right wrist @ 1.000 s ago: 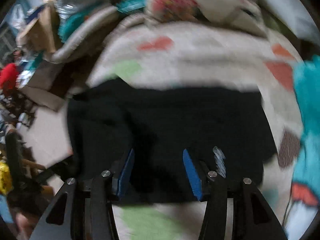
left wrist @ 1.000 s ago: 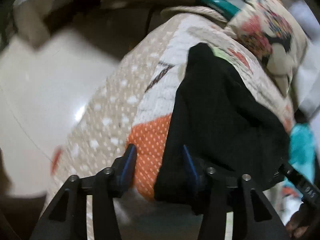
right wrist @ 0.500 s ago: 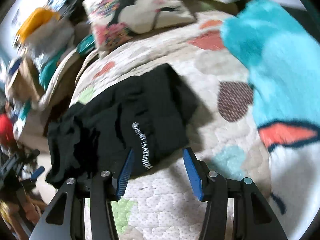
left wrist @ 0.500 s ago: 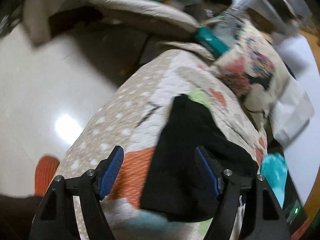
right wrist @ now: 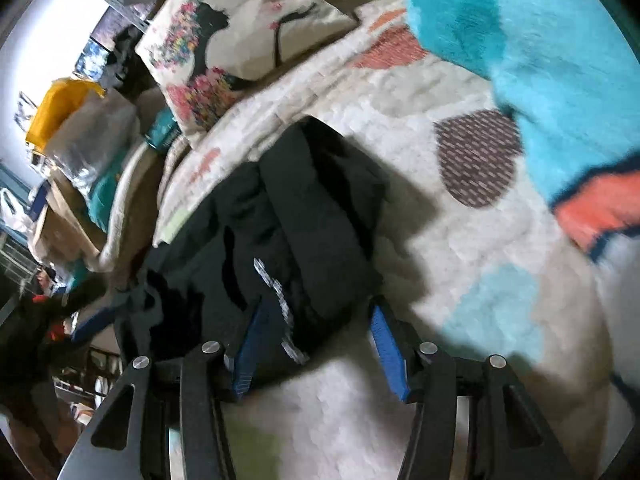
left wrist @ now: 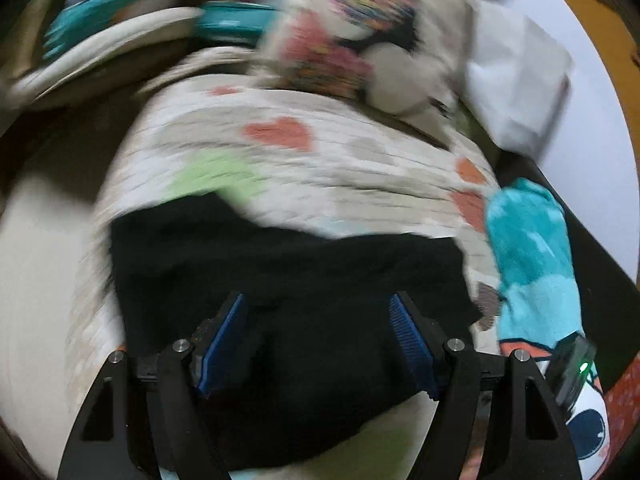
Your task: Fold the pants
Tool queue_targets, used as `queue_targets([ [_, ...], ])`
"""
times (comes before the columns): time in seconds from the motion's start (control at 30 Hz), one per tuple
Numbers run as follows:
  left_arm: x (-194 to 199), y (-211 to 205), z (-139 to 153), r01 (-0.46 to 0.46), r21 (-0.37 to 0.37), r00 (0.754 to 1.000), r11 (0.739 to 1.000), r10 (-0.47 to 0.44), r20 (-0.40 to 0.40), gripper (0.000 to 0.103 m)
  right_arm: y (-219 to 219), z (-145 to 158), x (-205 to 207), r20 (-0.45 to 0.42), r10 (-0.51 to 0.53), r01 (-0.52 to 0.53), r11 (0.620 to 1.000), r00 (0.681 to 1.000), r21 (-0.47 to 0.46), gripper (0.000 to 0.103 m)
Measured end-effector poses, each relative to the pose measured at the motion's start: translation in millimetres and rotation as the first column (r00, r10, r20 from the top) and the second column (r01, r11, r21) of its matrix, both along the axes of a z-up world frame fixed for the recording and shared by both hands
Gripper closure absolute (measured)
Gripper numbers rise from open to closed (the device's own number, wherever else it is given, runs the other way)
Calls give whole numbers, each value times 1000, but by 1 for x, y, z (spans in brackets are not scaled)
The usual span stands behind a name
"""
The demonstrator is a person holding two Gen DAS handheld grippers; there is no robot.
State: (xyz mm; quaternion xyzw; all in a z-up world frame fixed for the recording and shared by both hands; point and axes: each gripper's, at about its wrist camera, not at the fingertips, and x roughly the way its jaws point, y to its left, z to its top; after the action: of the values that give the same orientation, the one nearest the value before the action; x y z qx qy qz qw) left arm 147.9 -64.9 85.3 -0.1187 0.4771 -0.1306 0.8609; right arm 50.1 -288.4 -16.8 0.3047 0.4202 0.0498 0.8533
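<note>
Pants [right wrist: 304,216] bunched on quilt [right wrist: 400,112]; pillow [right wrist: 240,32] behind.

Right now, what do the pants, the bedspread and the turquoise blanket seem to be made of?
Pants: soft matte black knit, probably cotton jersey; limp folds, white lettering. Bedspread: quilted cotton by the look, puckered stitching, printed patches. Turquoise blanket: fuzzy fleece or plush, hazy nap.

Motion blur smears the left wrist view: the quilt [left wrist: 320,168] and printed pillow [left wrist: 352,40] lose their edges. The black pants [left wrist: 288,280] run under the left tongs [left wrist: 318,340], so their near hem is hidden. Beside the pants, the teal blanket [right wrist: 540,40] is probably cut off by the frame.
</note>
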Motion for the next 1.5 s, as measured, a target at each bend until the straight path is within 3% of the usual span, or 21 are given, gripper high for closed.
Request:
queue_targets([
  [0.17,65,-67,-4,164,10,986,986,-164,-28,30,-1,-6,9,67,-23,22,1000,998,18,45],
  [0.33,102,-119,-24,300,32,952,953,-297,-78,30,-1,-6,16,84,-9,7,1000,996,24,45],
  [0.43,111,-149,-39,415,69,906,907,-406,-122,30,0,-6,20,87,-3,1,1000,996,25,45],
  [0.53,111,-175,-58,521,139,849,842,-493,-191,32,3,-5,24,88,1,-2,1000,996,14,45],
  [0.6,108,-185,-64,539,238,841,808,-500,-208,61,6,-3,26,86,10,-10,1000,996,1,50],
  [0.63,107,-185,-64,536,251,843,806,-496,-205,64,7,-2,28,82,18,-18,1000,996,1,57],
  [0.67,106,-183,-61,535,242,844,809,-500,-193,73,9,-2,31,68,30,-30,1000,997,3,73],
  [0.8,98,-163,-42,502,197,865,842,-483,-136,81,8,5,40,57,39,-41,998,998,39,81],
  [0.87,91,-151,-28,485,169,875,858,-474,-101,93,12,15,42,75,57,-59,998,996,28,83],
  [1.03,78,-111,17,427,95,904,899,-428,-8,93,45,57,39,159,159,-147,985,974,-86,84],
  [1.23,63,-24,56,323,-35,945,946,-320,72,93,100,104,35,225,338,-298,935,914,-192,84],
  [1.37,54,51,47,189,-123,981,974,-181,75,93,142,106,43,204,447,-404,887,871,-224,84],
  [1.5,44,124,12,27,-219,1000,975,-26,10,93,199,91,48,148,564,-505,808,812,-304,84],
])
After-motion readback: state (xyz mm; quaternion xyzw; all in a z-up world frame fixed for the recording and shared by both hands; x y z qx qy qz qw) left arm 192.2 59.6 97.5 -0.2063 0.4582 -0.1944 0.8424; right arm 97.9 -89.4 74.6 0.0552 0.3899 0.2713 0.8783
